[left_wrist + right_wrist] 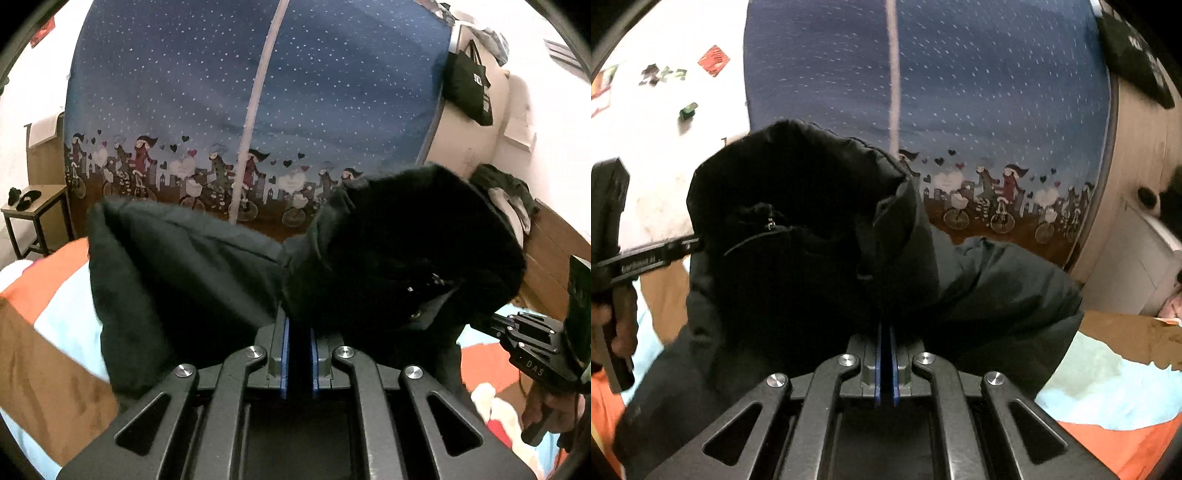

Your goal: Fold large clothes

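A big black padded jacket [207,273] hangs lifted above the bed, its hood [417,236] bulging up on the right of the left wrist view. My left gripper [297,325] is shut on a fold of the jacket's fabric. In the right wrist view the same jacket [990,288] fills the middle, with the hood [798,184] and a zip pull [771,224] to the left. My right gripper [886,328] is shut on the jacket's edge too. Each gripper shows in the other's view, held by a hand: the right one [491,325] and the left one [690,245], whose tips are hidden in the cloth.
Under the jacket lies a bedspread [55,291] in orange, pale blue and brown patches [1108,398]. Behind stands a blue starry curtain [258,92] with cyclists printed along its foot. A small side table [33,214] stands left; a black bag [469,88] hangs on the wall at right.
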{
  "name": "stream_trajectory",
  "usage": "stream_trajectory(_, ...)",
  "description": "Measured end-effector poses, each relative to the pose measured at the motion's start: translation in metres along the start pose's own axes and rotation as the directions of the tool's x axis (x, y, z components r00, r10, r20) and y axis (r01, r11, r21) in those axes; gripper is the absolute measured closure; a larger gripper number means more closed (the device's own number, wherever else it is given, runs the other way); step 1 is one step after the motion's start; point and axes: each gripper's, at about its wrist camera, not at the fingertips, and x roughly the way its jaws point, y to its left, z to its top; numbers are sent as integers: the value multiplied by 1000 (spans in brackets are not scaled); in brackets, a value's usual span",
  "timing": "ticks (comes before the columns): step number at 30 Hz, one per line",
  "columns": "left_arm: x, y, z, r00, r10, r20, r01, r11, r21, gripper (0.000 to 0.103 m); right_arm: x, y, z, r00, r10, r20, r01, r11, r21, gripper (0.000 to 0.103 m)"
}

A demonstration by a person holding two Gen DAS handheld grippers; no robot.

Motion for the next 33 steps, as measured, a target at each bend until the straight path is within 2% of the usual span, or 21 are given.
stream_trajectory(4,12,-3,-33,999,37,-25,-36,999,32,97,19,-2,-35,1000,7,-22,-6,998,61,99)
stream_trajectory(7,31,3,-49,998,47,-44,-48,999,-3,97,38,-11,-55,1000,11,-27,-7,989,145,99)
stream_trajectory(10,49,8,-58,995,80,-60,-81,997,-7,97,59,-17,-66,998,0,-65,11,985,175,100)
stream_trajectory(14,59,12,-57,995,83,-62,-82,997,14,96,75,-34,-72,996,-2,-84,23,970,244,101)
stream_trajectory(18,60,3,-58,994,96,-54,-90,991,104,96,68,-53,-68,999,10,-45,5,950,312,101)
stream_trajectory(21,65,2,-61,992,111,-64,-104,989,107,96,41,-69,-60,999,20,40,-34,925,377,101)
stream_trajectory(26,68,3,-65,991,112,-70,-103,987,120,96,-2,-73,-41,994,-10,113,-26,951,307,101)
stream_trajectory(30,68,1,-67,990,118,-77,-108,987,121,96,-5,-75,-15,988,8,154,-54,952,302,99)
stream_trajectory(31,68,1,-67,990,119,-79,-109,986,124,96,6,-72,-4,991,32,126,-68,953,294,92)
stream_trajectory(32,68,0,-67,989,122,-81,-111,986,126,96,15,-68,1,993,52,103,-80,954,289,78)
stream_trajectory(33,68,0,-66,989,123,-83,-113,986,124,96,24,-64,5,994,68,90,-91,954,286,72)
